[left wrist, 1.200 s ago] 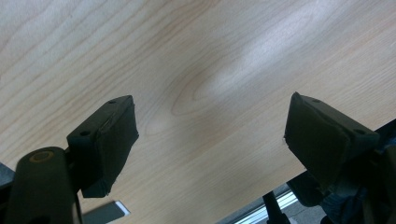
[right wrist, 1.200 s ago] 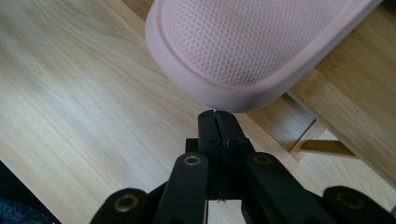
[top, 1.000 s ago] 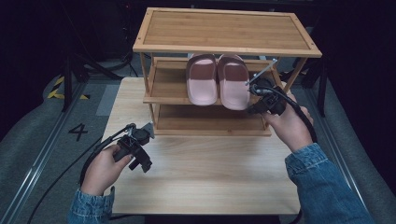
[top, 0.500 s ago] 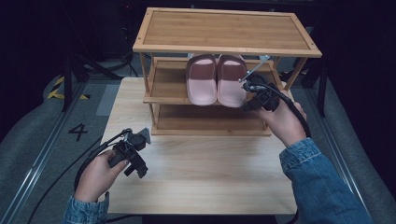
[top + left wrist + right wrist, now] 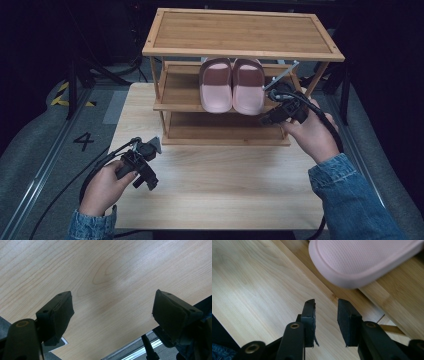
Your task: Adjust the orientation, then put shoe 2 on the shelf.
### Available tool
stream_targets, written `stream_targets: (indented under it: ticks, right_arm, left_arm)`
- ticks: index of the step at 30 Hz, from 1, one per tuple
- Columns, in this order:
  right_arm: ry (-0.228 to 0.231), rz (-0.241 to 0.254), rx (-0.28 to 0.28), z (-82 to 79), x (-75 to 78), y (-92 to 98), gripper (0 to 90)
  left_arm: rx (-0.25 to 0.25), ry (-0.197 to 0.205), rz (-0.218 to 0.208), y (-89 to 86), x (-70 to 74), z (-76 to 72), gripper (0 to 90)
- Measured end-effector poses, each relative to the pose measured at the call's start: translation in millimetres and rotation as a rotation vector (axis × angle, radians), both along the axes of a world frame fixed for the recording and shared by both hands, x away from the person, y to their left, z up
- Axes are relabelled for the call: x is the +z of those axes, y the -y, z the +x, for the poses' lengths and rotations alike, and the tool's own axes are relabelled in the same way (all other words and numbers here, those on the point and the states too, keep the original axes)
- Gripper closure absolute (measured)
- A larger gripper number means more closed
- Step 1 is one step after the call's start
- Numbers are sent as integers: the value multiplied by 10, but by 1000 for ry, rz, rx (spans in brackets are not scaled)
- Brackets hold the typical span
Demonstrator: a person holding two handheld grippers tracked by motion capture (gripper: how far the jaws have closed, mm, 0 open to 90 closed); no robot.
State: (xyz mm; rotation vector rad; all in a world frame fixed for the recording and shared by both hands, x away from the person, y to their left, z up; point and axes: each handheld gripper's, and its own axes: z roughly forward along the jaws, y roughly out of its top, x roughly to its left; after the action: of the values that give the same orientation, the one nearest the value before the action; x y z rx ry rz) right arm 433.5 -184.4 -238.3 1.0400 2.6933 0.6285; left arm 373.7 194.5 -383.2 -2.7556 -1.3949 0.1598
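The right claw (image 5: 266,119) is seen released, its jaws a little apart and holding nothing, just off the front of the right slipper (image 5: 248,86). Compared with a second ago it has been drawn back from the slipper's edge toward the person. Both slippers lie side by side, touching, on the middle shelf of the rack (image 5: 170,95), so the placing is judged done. The left claw (image 5: 148,176) is held wide open and empty over the worktop (image 5: 225,175), slightly lower than before.
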Motion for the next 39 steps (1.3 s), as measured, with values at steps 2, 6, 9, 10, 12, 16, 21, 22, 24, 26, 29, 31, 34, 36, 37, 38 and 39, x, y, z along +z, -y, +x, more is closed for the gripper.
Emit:
stream_targets:
  ticks: [2, 6, 9, 10, 12, 16, 21, 22, 24, 26, 29, 31, 34, 36, 37, 38, 39]
  right_arm:
    - [3, 0, 2, -38, 13, 44, 662]
    - [6, -1, 1, -127, 22, 159, 642]
    - [7, -8, 0, -177, 17, 238, 634]
    - [7, -13, -2, -189, 14, 274, 632]
    - [4, -13, -9, -224, 2, 339, 625]
    - [-7, -23, -29, -299, -48, 484, 616]
    - [-23, -23, -66, -385, -149, 682, 609]
    - [-31, -25, -79, -414, -197, 744, 605]
    - [-37, -25, -86, -431, -226, 779, 605]
    - [-49, -21, -90, -464, -303, 854, 604]
    - [-69, -28, -102, -510, -431, 937, 599]
    - [-79, -35, -109, -535, -520, 993, 596]
    - [-111, -25, -127, -570, -661, 1078, 593]
    - [-121, -28, -128, -578, -714, 1095, 589]
    - [-125, -40, -129, -583, -756, 1104, 582]
    - [-129, -42, -128, -585, -795, 1108, 579]
    - [-135, -44, -129, -588, -831, 1113, 578]
  left_arm:
    - [-7, 4, 5, -2, 7, 2, 176]
    - [-11, 6, 2, 2, 9, -1, 176]
    - [-28, 13, 3, 12, 25, -17, 176]
    - [-36, 16, 0, 15, 32, -24, 177]
    - [-42, 14, -1, 17, 38, -31, 175]
    - [-49, 15, 3, 31, 37, -16, 175]
    - [-60, 15, 8, 74, 30, 7, 175]
    - [-64, 12, 14, 88, 26, 14, 176]
    - [-60, 6, 9, 92, 22, 16, 178]
    - [-60, 12, 11, 97, 22, 24, 176]
    - [-60, 8, 8, 99, 21, 30, 175]
    - [-57, 6, 9, 102, 18, 30, 175]
    - [-54, 4, 10, 114, 8, 23, 176]
    - [-63, 9, 20, 122, 6, 26, 175]
    - [-61, 13, 25, 126, 4, 25, 176]
    - [-60, 12, 25, 127, 2, 26, 176]
    - [-60, 10, 27, 127, 0, 28, 177]
